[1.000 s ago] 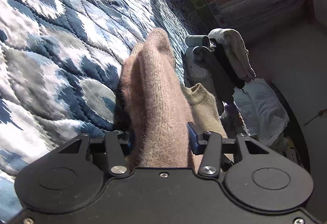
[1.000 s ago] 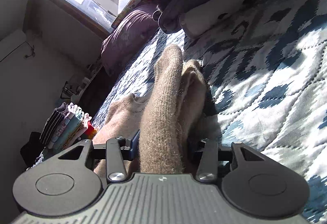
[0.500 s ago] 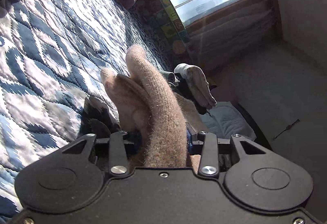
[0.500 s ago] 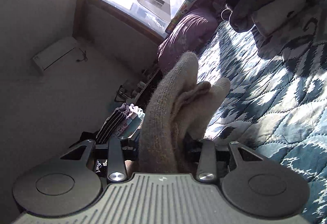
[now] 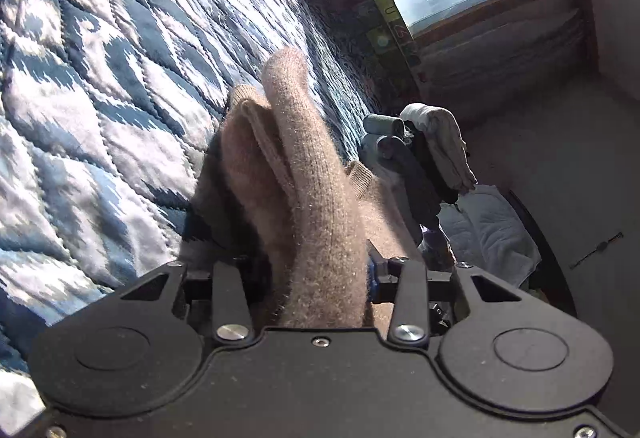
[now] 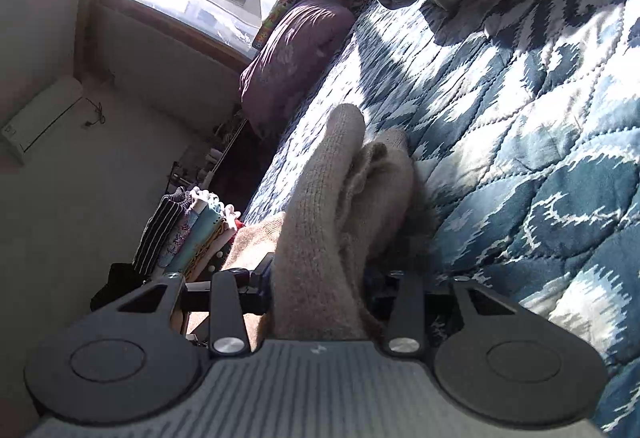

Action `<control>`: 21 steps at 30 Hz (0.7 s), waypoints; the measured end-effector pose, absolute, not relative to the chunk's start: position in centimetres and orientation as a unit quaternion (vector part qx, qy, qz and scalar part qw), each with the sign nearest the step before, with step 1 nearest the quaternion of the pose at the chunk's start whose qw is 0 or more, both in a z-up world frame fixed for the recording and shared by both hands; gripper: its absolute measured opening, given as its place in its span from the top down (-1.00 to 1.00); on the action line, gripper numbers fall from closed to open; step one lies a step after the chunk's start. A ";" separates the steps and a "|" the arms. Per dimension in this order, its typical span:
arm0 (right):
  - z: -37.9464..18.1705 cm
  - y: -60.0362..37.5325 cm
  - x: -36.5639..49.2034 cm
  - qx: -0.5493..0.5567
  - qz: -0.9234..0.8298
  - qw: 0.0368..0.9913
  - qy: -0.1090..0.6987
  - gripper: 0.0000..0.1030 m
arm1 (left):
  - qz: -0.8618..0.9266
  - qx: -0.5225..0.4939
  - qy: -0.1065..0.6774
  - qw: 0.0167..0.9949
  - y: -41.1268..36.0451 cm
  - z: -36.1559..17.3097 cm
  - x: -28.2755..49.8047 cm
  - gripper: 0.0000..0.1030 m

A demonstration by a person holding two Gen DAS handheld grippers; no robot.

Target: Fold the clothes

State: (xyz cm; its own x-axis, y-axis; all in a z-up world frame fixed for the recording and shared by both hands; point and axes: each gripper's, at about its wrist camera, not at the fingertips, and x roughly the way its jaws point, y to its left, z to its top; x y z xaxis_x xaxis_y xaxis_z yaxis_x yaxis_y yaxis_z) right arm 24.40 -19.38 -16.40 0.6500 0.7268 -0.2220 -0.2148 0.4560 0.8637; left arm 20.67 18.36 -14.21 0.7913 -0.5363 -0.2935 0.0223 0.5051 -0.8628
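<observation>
Sweater (image 5: 304, 198) hides both jaws — fingertips unseen.

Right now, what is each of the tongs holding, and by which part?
Both tongs, left and right, are shut on bunched folds of the tan knit sweater. Which part of the garment each fold belongs to cannot be told.

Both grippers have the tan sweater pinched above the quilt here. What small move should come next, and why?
Probably lower both ends toward the blue quilt together and lay the fold flat. The left gripper and right gripper are each shut on a bunched fold of the tan sweater, with more of it trailing below, so releasing now would likely let it slump.
</observation>
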 end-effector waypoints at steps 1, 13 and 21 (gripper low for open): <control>-15.5 -19.1 24.1 0.432 0.307 0.797 0.289 0.20 | -0.178 -0.480 0.261 0.818 18.9 -13.5 20.3 0.29; -1.0 -4.9 24.8 0.436 0.530 0.698 0.204 0.21 | -0.144 -0.476 0.031 0.867 29.8 1.8 6.8 0.29; 8.3 13.5 29.9 0.466 0.636 0.583 0.195 0.21 | -0.064 -0.444 -0.092 0.889 42.4 10.3 2.2 0.29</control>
State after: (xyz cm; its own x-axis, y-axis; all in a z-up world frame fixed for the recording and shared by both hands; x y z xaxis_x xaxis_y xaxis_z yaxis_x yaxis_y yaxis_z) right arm 29.94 13.51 8.31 0.1141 0.9236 0.3660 -0.5607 -0.2443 0.7912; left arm 2.22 42.36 10.33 0.9748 -0.0319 0.2207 0.1955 0.5984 -0.7770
